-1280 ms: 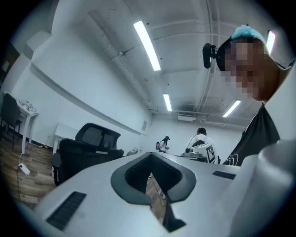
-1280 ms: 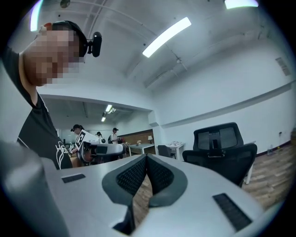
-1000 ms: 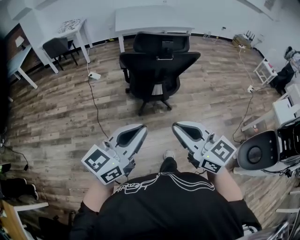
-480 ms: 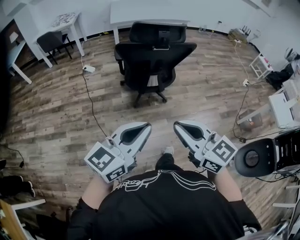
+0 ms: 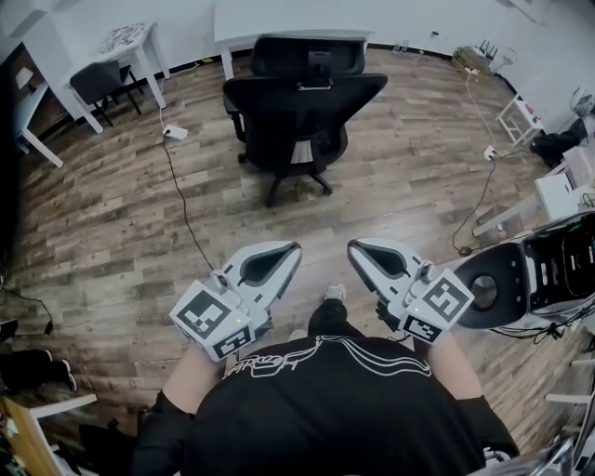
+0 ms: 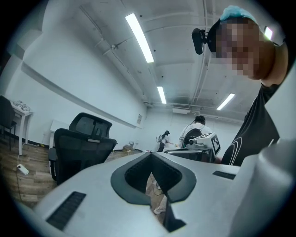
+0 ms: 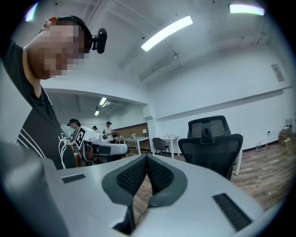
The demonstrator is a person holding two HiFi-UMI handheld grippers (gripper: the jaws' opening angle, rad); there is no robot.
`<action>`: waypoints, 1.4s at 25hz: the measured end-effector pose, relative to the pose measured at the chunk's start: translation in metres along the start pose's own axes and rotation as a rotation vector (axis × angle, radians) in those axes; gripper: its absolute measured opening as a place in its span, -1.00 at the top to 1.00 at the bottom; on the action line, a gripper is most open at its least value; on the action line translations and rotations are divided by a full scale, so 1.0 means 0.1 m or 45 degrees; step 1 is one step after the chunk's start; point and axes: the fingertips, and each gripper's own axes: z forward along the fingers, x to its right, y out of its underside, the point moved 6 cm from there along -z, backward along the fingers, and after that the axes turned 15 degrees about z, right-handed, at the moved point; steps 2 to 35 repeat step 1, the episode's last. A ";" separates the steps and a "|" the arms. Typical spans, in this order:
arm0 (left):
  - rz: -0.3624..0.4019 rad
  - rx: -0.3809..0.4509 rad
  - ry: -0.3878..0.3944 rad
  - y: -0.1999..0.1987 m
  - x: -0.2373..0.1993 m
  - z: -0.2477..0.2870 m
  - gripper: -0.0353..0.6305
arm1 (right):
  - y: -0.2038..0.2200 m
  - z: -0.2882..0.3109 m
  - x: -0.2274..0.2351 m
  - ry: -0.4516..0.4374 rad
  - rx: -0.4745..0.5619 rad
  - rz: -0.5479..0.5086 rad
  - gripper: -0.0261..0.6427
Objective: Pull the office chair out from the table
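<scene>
Office chair (image 5: 302,112) sits right at the white table's (image 5: 279,19) near edge; loads of bare wood floor (image 5: 409,186) before left tongs (image 5: 294,249) and right tongs (image 5: 354,247); both clamped shut, empty.

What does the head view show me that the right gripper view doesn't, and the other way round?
Only the head view: the spoked base of the black mesh-backed office chair, the white power adapter on the floor, and the person's white shoe. Only the right gripper view: the long ceiling strip light and people standing in the far room. Both: that chair by the white table, and the right gripper, jaws shut and empty, well short of the chair.
</scene>
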 end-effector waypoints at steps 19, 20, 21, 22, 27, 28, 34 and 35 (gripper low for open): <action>-0.006 -0.002 0.001 0.02 0.00 0.01 0.88 | 0.01 -0.01 0.01 0.002 0.000 0.001 0.82; -0.006 -0.002 0.001 0.02 0.00 0.01 0.88 | 0.01 -0.01 0.01 0.002 0.000 0.001 0.82; -0.006 -0.002 0.001 0.02 0.00 0.01 0.88 | 0.01 -0.01 0.01 0.002 0.000 0.001 0.82; -0.006 -0.002 0.001 0.02 0.00 0.01 0.88 | 0.01 -0.01 0.01 0.002 0.000 0.001 0.82; -0.006 -0.002 0.001 0.02 0.00 0.01 0.88 | 0.01 -0.01 0.01 0.002 0.000 0.001 0.82; -0.006 -0.002 0.001 0.02 0.00 0.01 0.88 | 0.01 -0.01 0.01 0.002 0.000 0.001 0.82; -0.006 -0.002 0.001 0.02 0.00 0.01 0.88 | 0.01 -0.01 0.01 0.002 0.000 0.001 0.82; -0.006 -0.002 0.001 0.02 0.00 0.01 0.88 | 0.01 -0.01 0.01 0.002 0.000 0.001 0.82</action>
